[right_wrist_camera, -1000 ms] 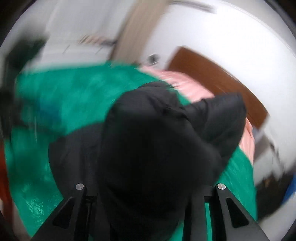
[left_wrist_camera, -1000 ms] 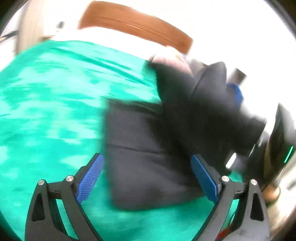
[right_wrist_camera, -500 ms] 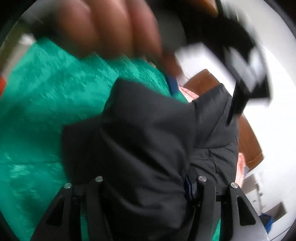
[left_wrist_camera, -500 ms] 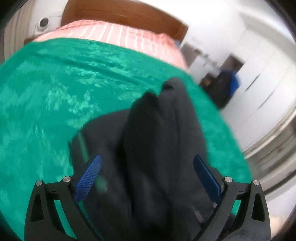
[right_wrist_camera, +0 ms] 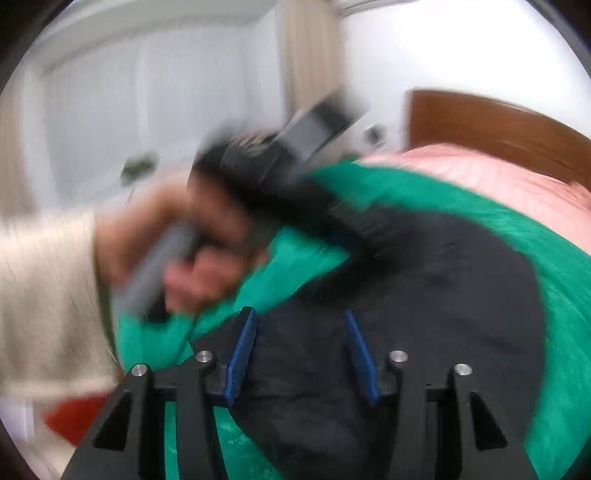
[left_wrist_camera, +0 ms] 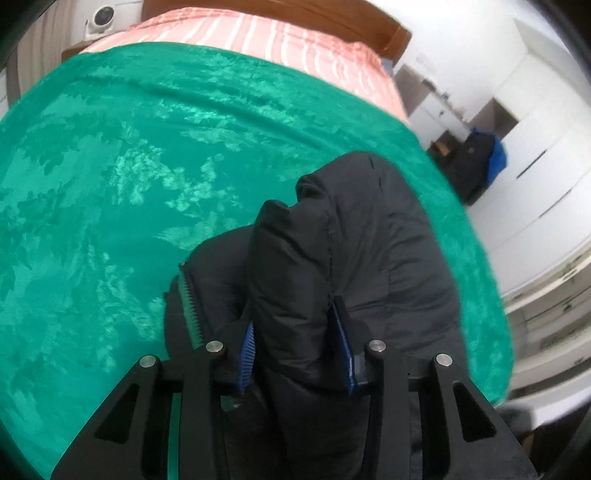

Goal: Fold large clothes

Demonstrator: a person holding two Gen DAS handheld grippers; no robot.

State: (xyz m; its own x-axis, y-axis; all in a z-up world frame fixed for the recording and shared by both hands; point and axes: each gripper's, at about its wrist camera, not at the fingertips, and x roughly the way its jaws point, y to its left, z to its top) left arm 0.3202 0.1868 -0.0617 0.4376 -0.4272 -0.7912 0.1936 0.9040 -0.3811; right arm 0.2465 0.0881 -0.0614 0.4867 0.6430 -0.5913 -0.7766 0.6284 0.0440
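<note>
A black padded jacket (left_wrist_camera: 354, 240) lies bunched on the green bedspread (left_wrist_camera: 110, 177). My left gripper (left_wrist_camera: 297, 332) is shut on a thick raised fold of the jacket, blue pads pressed into both sides. In the right wrist view the jacket (right_wrist_camera: 443, 295) lies flatter on the bedspread (right_wrist_camera: 565, 295). My right gripper (right_wrist_camera: 301, 332) hangs over the jacket's near edge with its blue pads apart and nothing pinched between them. The person's left hand (right_wrist_camera: 192, 254) and the left gripper's body show blurred at the upper left of that view.
Pink striped bedding (left_wrist_camera: 258, 33) and a wooden headboard (left_wrist_camera: 295, 11) lie beyond the bedspread. White wardrobes (left_wrist_camera: 535, 147) and a dark bag (left_wrist_camera: 476, 162) stand to the right of the bed. Curtains (right_wrist_camera: 147, 110) hang behind.
My left gripper has closed on a fold of the jacket. My right gripper has let go of the jacket bundle and opened; the jacket now lies lower under it.
</note>
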